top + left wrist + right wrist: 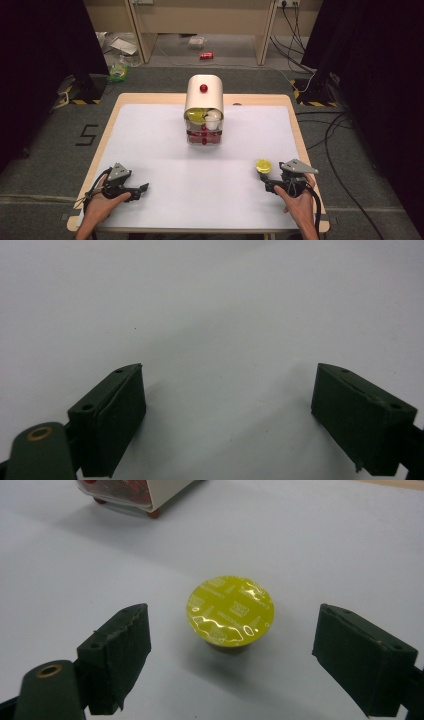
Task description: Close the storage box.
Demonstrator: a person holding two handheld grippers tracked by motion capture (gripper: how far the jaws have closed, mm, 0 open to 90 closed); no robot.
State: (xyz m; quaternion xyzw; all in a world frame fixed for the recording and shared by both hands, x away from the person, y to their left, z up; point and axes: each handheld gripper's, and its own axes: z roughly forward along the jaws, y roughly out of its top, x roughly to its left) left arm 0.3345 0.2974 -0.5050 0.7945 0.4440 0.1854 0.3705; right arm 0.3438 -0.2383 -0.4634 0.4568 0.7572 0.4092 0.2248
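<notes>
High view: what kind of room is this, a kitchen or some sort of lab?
Probably a lab or recording studio: black curtains flank a white-topped table, loose cables cross the carpet, and hazard-striped stands sit at its corners.

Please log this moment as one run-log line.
right tool: open, jaws flanking yellow capsule, no contact | left tool: open over bare mat | dispenser: mid-table, apart from both

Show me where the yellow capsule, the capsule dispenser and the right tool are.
yellow capsule (231,610): right gripper view, on its foil lid.
capsule dispenser (203,95): high view, on its cream curved top.
right tool (232,662): right gripper view, midway between its open jaws.
</notes>
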